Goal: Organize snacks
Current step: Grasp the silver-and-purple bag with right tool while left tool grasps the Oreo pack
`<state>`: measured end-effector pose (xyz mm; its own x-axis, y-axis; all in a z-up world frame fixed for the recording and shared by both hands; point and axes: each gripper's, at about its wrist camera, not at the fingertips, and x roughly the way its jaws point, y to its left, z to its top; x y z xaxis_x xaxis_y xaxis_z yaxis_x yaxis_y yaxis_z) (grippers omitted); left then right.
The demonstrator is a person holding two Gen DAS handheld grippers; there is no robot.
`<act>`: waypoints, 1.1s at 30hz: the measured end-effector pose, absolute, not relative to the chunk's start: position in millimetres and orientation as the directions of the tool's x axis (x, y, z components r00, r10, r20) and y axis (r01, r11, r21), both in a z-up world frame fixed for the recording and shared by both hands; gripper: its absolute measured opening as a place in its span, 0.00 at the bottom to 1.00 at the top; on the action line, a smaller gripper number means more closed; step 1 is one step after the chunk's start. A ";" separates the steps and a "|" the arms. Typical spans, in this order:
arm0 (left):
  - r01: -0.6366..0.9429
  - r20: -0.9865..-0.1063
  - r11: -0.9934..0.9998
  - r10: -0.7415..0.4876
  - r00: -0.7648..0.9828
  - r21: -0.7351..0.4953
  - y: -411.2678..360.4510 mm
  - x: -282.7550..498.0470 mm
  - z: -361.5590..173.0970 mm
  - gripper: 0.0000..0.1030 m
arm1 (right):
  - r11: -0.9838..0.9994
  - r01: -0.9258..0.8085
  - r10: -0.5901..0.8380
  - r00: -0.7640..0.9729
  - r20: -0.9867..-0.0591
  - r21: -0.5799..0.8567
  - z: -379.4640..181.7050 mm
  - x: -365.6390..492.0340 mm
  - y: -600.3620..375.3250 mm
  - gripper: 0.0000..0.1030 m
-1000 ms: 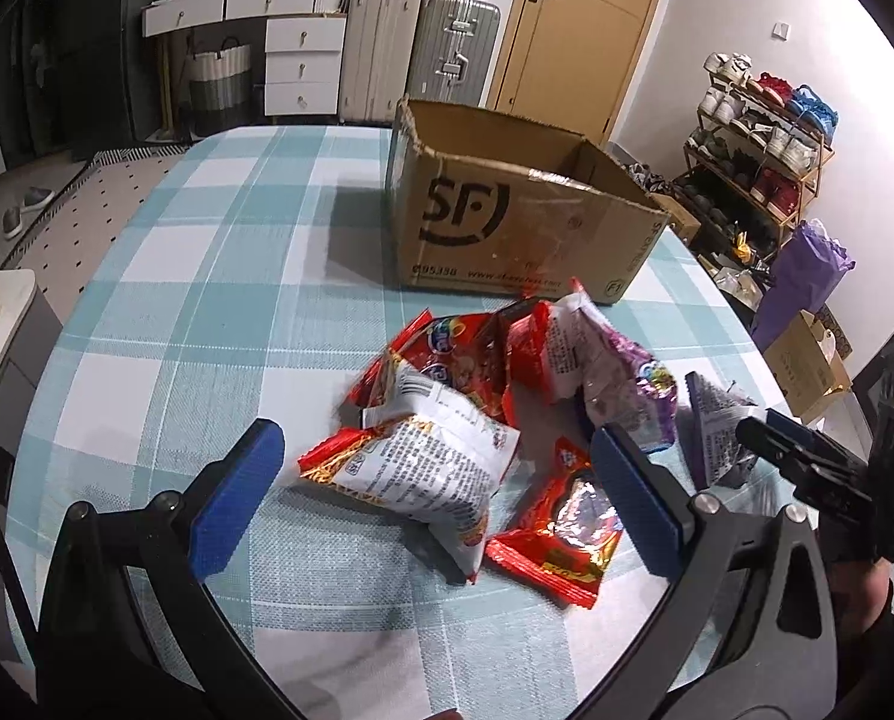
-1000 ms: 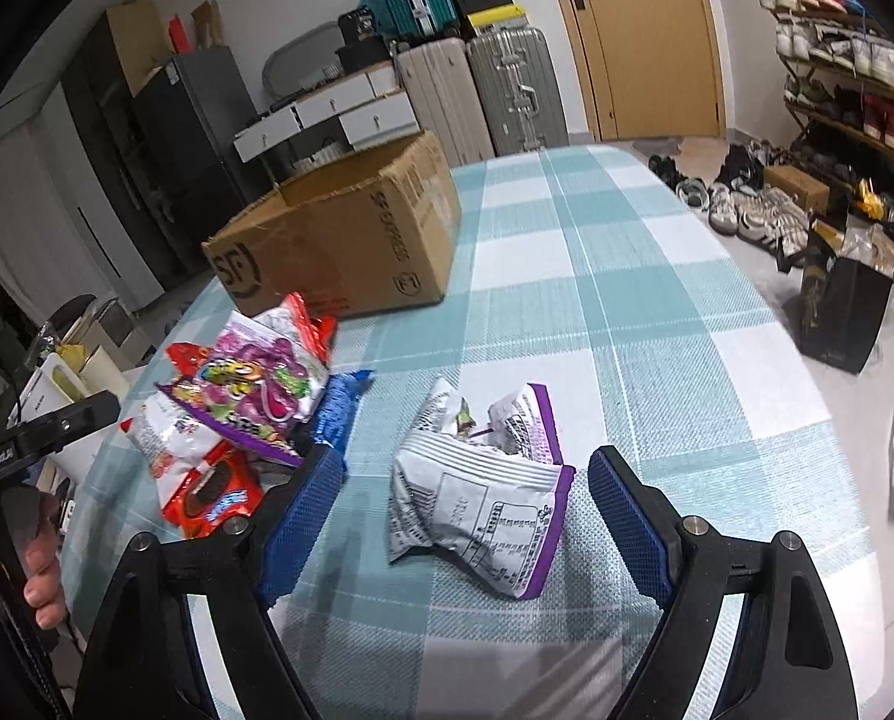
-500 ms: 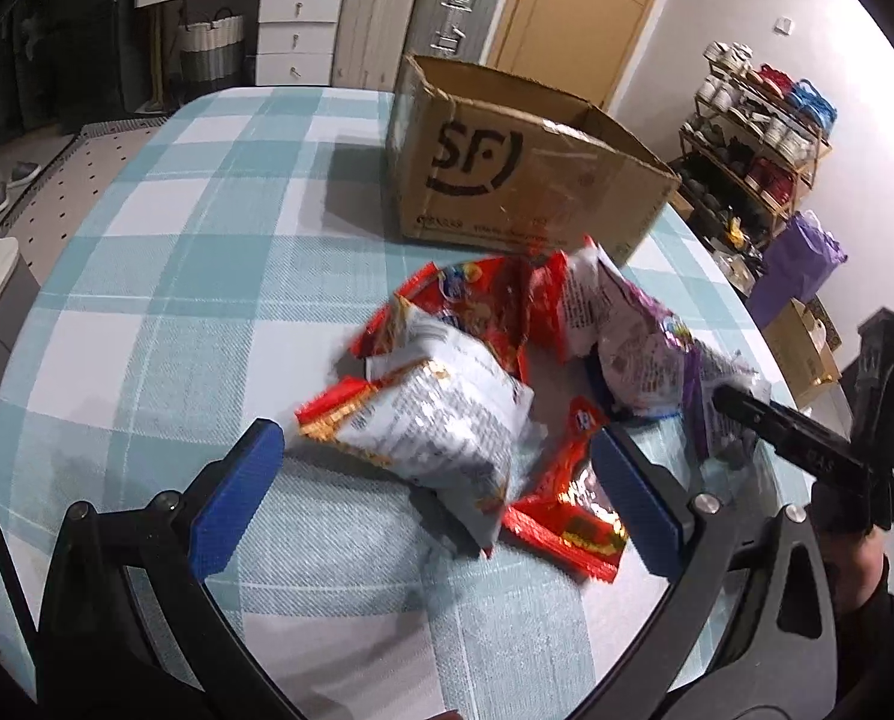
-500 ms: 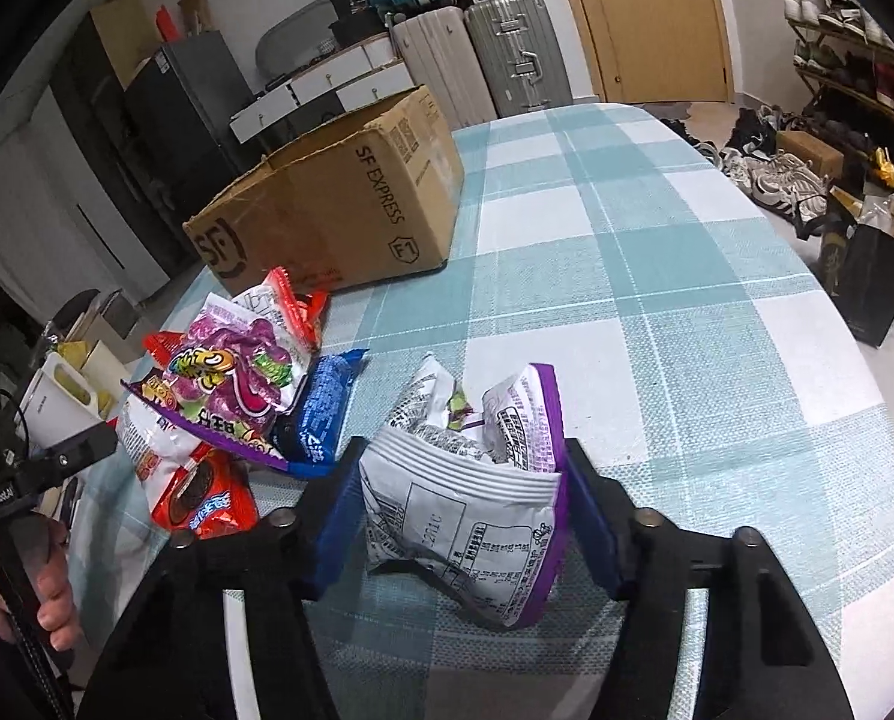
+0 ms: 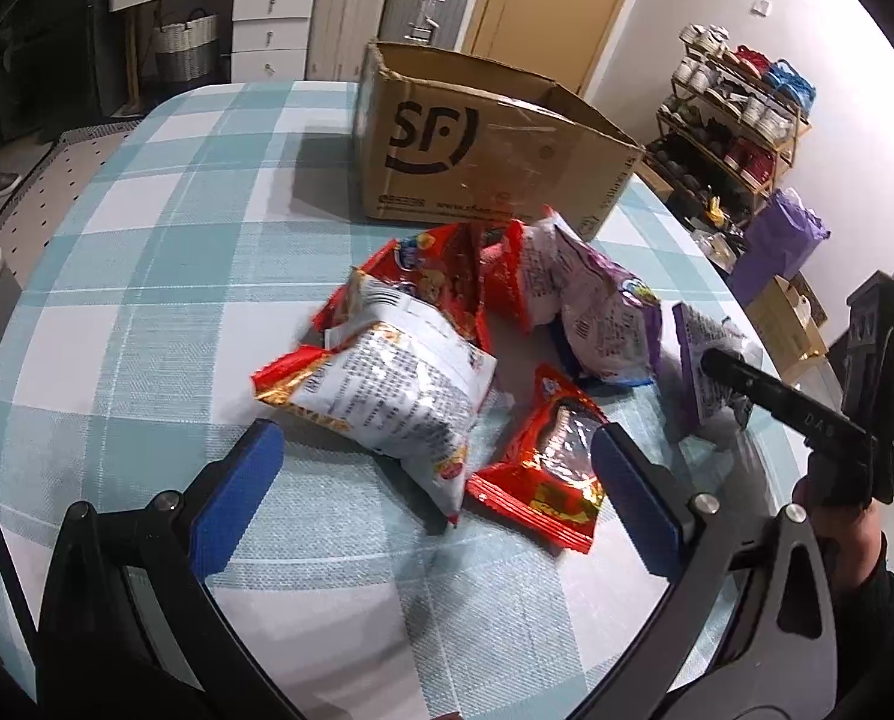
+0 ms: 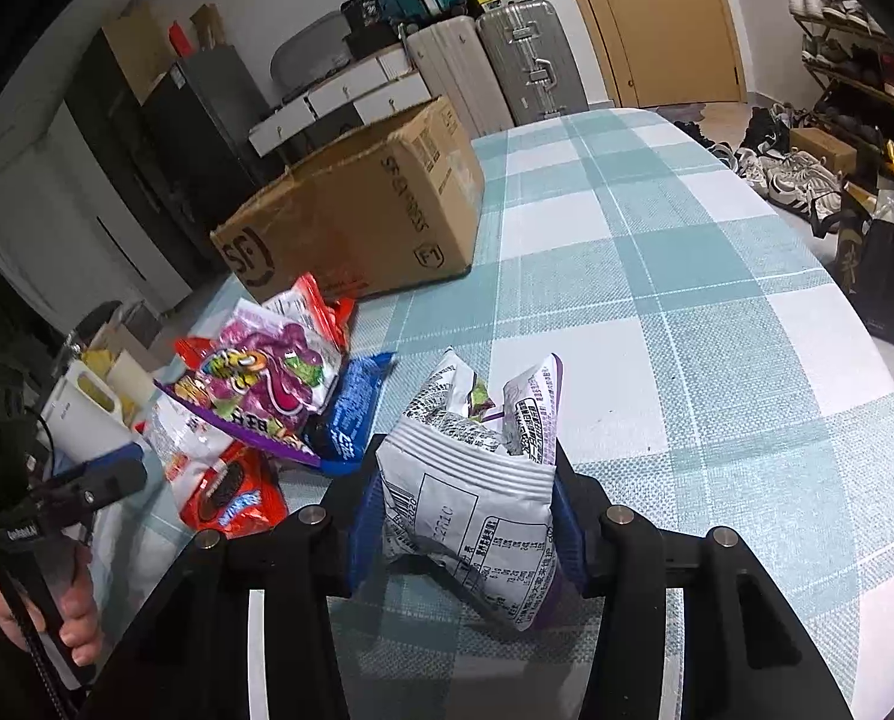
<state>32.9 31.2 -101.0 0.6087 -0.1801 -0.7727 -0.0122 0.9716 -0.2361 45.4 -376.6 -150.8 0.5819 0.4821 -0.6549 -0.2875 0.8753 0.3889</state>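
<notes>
Closing right hand-held gripper (image 6: 465, 516) pinches purple-white packet (image 6: 477, 492) — snack pile (image 6: 255, 408) beside.

Two suitcases (image 6: 495, 75) stand by the wooden door (image 6: 657, 18); a shoe rack (image 5: 741, 120) lines the wall beside a purple bag (image 5: 780, 246).

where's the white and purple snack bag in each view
Left wrist view: the white and purple snack bag is at the right, behind the dark tip of the right claw.
Right wrist view: lower centre, between the pads of the closing right claw.
Shared landmark: the cardboard box.
</notes>
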 end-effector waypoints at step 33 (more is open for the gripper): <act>0.276 -0.805 0.942 -0.313 0.504 -0.193 -60.1 47.2 -119.9 0.99 | 0.841 -0.310 0.535 0.597 -0.598 0.443 -148.1 22.1 -394.3 0.47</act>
<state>47.2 -60.1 -119.9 0.5040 -0.3126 -0.8052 0.2759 0.9416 -0.1928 22.1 -394.3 -148.1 0.5969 0.5350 -0.5979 -0.3099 0.8411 0.4433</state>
